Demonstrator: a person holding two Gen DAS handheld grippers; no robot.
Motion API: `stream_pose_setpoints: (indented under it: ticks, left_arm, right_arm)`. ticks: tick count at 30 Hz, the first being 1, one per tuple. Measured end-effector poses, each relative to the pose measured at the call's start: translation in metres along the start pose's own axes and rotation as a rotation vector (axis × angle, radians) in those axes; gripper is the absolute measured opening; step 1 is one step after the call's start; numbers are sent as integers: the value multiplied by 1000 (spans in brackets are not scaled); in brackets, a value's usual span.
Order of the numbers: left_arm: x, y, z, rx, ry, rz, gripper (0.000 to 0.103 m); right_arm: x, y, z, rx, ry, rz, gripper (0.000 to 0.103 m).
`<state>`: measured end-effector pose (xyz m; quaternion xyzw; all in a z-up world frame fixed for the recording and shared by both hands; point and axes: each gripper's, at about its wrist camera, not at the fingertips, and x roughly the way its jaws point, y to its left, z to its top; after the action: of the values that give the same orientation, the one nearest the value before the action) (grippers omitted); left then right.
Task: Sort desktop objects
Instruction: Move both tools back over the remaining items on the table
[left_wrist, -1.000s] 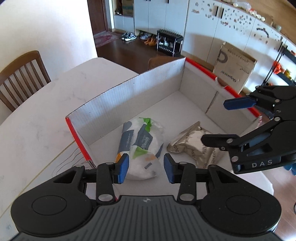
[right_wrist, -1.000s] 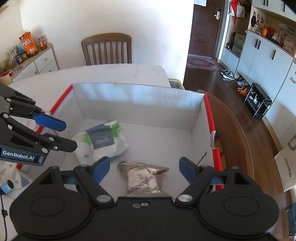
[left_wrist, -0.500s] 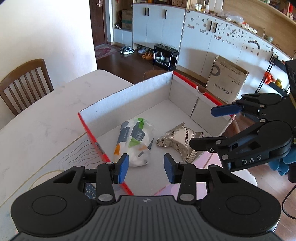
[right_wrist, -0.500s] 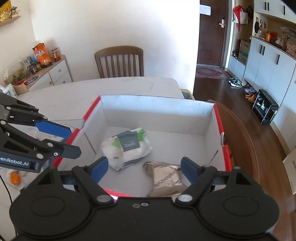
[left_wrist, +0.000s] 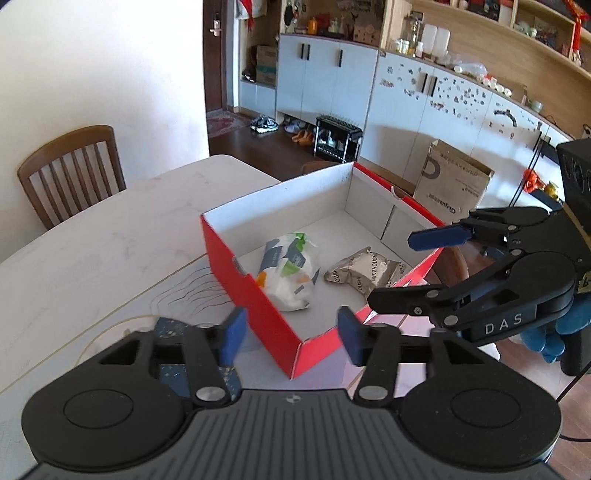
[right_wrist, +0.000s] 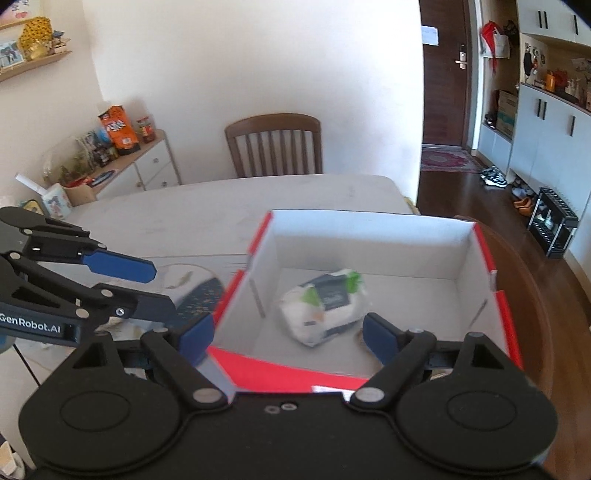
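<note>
A red box (left_wrist: 258, 306) with a white inside stands on the pale table (left_wrist: 92, 251). In it lie a white packet with green and grey print (left_wrist: 291, 273) and a crumpled silver packet (left_wrist: 364, 273). My left gripper (left_wrist: 291, 336) hovers over the box's near corner, its jaws opening with nothing between them. My right gripper (left_wrist: 410, 269) hangs over the box's right rim. In the right wrist view the right gripper (right_wrist: 288, 338) stands wide, its jaws still opening and empty, above the box's near wall (right_wrist: 295, 373); the white packet (right_wrist: 325, 306) lies beyond. The left gripper (right_wrist: 147, 286) shows at the left.
A dark blue speckled object (right_wrist: 201, 299) lies on the table just left of the box, partly under my left gripper. A wooden chair (right_wrist: 273, 147) stands at the table's far side. A sideboard (right_wrist: 147, 166) with snacks is at the left, a cardboard box (left_wrist: 454, 184) on the floor.
Both grippers have drawn back and risen from inside the box to its near edge. The left jaws have spread apart. Both packets stay in the box.
</note>
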<state>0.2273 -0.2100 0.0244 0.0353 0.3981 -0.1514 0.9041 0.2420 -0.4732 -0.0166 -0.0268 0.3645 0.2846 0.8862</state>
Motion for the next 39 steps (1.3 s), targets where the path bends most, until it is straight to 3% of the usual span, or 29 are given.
stream_pose_setpoints:
  ticks: [13, 17, 28, 39]
  left_arm:
    - [-44, 33, -40, -26, -44, 29, 56]
    - [-58, 45, -54, -25, -62, 39, 68]
    - [-89, 72, -91, -41, -84, 52, 71]
    - [-111, 108, -131, -96, -94, 33, 90]
  right_arm:
    - [-9, 64, -12, -20, 4, 88, 94]
    - [-11, 83, -16, -17, 7, 112, 95]
    - [-10, 127, -27, -15, 10, 120, 95]
    - [-6, 173, -41, -5, 10, 80, 95]
